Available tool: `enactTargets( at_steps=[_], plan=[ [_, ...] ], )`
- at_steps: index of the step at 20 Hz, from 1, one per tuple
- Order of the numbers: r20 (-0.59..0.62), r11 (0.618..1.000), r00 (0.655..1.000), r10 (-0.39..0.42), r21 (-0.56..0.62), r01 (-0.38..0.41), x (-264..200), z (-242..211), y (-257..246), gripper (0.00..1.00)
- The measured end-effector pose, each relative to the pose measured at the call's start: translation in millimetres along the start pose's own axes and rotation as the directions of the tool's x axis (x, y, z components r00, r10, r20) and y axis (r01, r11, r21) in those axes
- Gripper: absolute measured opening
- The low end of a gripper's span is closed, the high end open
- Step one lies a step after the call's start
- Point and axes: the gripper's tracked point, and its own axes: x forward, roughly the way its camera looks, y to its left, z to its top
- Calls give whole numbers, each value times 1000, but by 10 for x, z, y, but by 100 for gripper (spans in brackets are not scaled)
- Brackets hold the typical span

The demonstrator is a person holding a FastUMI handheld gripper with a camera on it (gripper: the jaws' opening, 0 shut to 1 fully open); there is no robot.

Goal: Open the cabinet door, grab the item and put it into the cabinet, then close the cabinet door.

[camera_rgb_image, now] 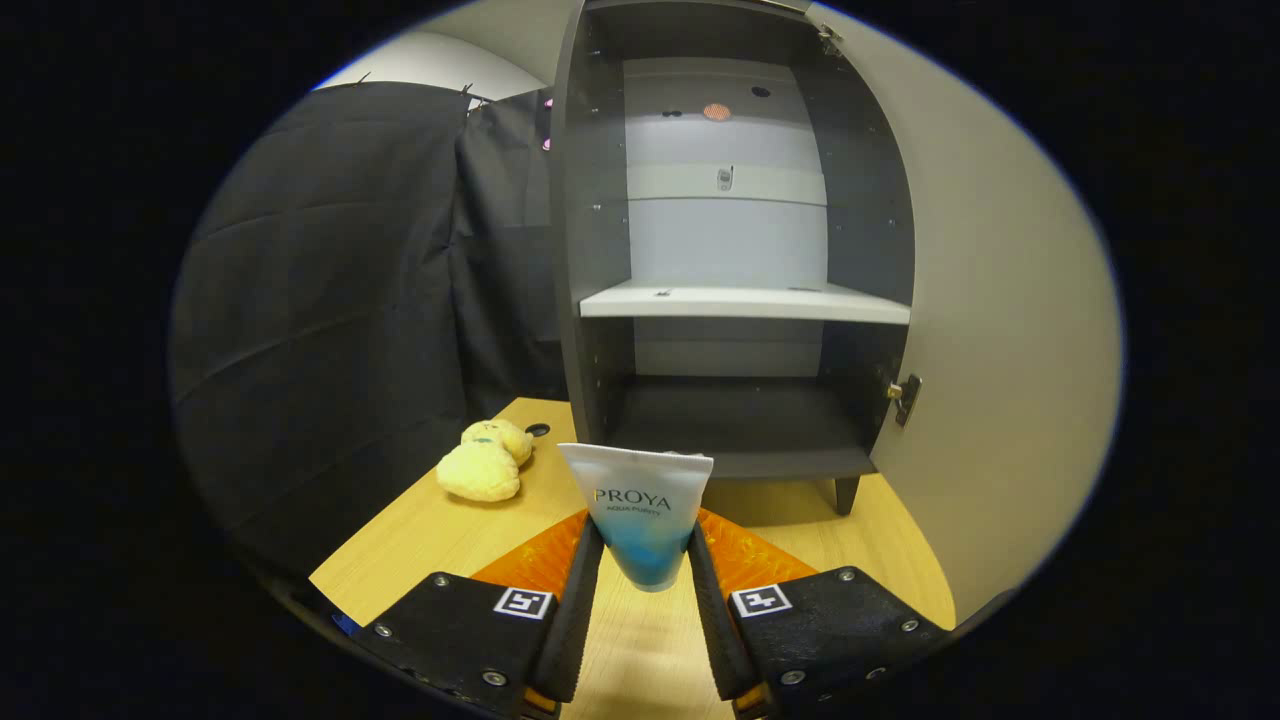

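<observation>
A white and blue cosmetic tube (pixel 640 510) stands upright between my fingers, flat crimped end up, blue cap end down. My gripper (pixel 645 545) is shut on the tube, both fingers pressing its lower sides, holding it above the wooden table (pixel 420 540). Just beyond the tube stands the dark cabinet (pixel 590 250) with its door (pixel 990 330) swung wide open to the right. Inside I see a white shelf (pixel 740 300) and a dark bottom compartment (pixel 740 420) below it; both look bare.
A yellow plush toy (pixel 485 460) lies on the table left of the tube, near the cabinet's left front corner. Black cloth wall (pixel 330 300) closes off the left side. The cabinet rests on short legs (pixel 845 493).
</observation>
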Motion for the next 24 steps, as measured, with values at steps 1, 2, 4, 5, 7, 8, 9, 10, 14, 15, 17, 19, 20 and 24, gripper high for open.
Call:
enactTargets(
  at_steps=[1, 2, 4, 5, 7, 8, 9, 10, 14, 15, 17, 19, 20, 24],
  plan=[
    [11, 1000, 1000, 0, -2, 1, 3, 119, -49, 51],
    [19, 1000, 1000, 1, -5, -1, 25, 226, -91, 51],
    [33, 1000, 999, 11, -7, -10, 53, 450, -149, 51],
    [38, 1000, 999, 13, -7, -13, 62, 571, -187, 51],
    [45, 1000, 999, 21, -2, -21, 86, 803, -249, 51],
    [45, 1000, 999, 30, -1, -30, 126, 893, -269, 51],
    [52, 999, 998, 35, 0, -35, 153, 1013, -296, 51],
    [60, 999, 998, 35, 1, -35, 173, 1129, -337, 51],
    [94, 998, 995, 45, 39, -49, 299, 1559, -459, 51],
    [106, 998, 994, 40, 51, -46, 325, 1675, -499, 51],
    [126, 996, 991, 43, 69, -52, 404, 1871, -544, 51],
    [146, 995, 988, 53, 80, -65, 497, 2067, -575, 51],
    [149, 995, 987, 54, 79, -66, 519, 2142, -591, 51],
    [120, 995, 991, 62, 75, -71, 866, 2326, -652, 50]
  ],
)
